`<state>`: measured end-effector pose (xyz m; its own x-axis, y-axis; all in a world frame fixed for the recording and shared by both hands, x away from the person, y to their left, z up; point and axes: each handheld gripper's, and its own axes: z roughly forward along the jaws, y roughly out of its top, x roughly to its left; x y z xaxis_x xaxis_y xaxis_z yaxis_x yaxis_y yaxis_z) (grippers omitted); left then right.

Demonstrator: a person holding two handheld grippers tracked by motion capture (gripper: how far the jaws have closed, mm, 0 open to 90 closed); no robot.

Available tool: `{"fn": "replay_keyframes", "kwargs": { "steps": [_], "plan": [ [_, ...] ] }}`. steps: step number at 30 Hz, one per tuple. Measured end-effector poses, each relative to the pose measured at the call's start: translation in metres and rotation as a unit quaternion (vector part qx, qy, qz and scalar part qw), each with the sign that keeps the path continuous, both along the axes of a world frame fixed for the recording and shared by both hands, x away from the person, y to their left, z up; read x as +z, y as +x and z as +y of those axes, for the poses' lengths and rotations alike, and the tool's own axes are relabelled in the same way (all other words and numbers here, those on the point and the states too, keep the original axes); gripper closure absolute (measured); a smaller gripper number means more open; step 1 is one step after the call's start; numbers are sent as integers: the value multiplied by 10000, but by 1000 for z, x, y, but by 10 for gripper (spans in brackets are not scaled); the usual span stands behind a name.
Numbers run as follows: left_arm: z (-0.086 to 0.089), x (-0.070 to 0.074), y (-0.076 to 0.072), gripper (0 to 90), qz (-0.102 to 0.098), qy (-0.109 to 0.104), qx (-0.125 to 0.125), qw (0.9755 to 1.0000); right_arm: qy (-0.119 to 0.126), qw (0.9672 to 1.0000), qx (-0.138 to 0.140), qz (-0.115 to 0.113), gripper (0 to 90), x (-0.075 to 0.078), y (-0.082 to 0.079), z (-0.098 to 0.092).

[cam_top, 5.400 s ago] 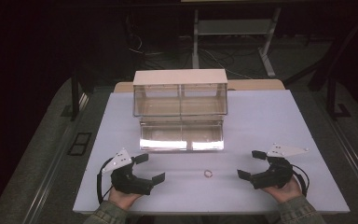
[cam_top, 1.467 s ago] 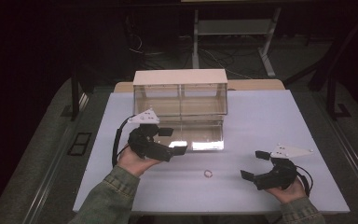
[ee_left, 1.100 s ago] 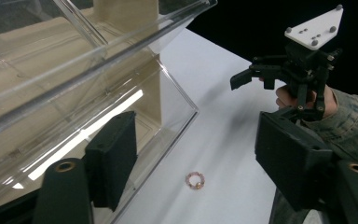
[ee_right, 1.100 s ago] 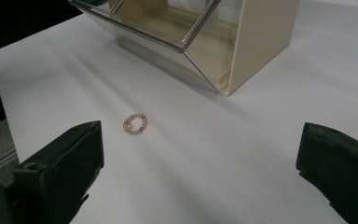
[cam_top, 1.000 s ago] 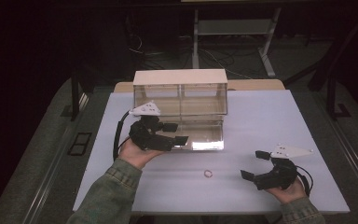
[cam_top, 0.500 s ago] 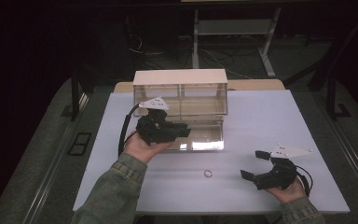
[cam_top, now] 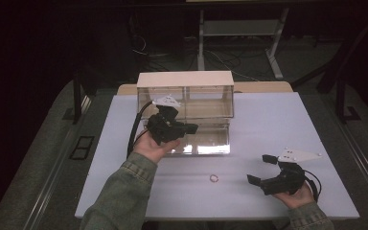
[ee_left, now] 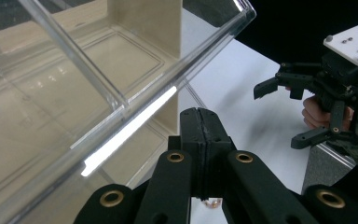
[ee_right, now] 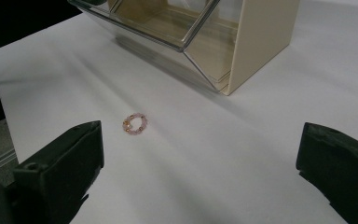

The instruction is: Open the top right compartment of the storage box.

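Clear box [cam_top: 187,112] edge possibly hidden behind left tool [ee_left: 200,128].

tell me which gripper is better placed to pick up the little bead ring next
Right, most likely. The right gripper rests on the table with its jaws open and the bead ring lying just ahead of them. The left gripper is shut, nothing between its jaws, up at the clear box.

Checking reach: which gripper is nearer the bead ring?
Right. The right gripper sits open beside the ring on the table; the left gripper is up at the clear box, shut.
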<state>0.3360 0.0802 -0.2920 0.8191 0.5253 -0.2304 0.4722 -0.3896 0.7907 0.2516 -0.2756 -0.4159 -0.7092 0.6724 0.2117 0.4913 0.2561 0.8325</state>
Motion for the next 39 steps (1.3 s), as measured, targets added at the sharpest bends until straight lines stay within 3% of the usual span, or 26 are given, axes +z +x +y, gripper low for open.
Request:
{"fn": "replay_keyframes", "kwargs": {
  "steps": [11, 23, 39],
  "plan": [
    [-2, 8, 6, 895, -30, 48, -61, 10000, -23, 10000, -16, 12, 4, 0, 0, 0],
    [-1, 13, 4, 896, -133, 40, -102, 9999, -31, 10000, -31, -3, 4, -1, 0, 1],
    [0, 29, -3, 896, -321, 12, -135, 9994, -53, 10000, -37, 16, 4, -1, 0, 0]
  ]
}}
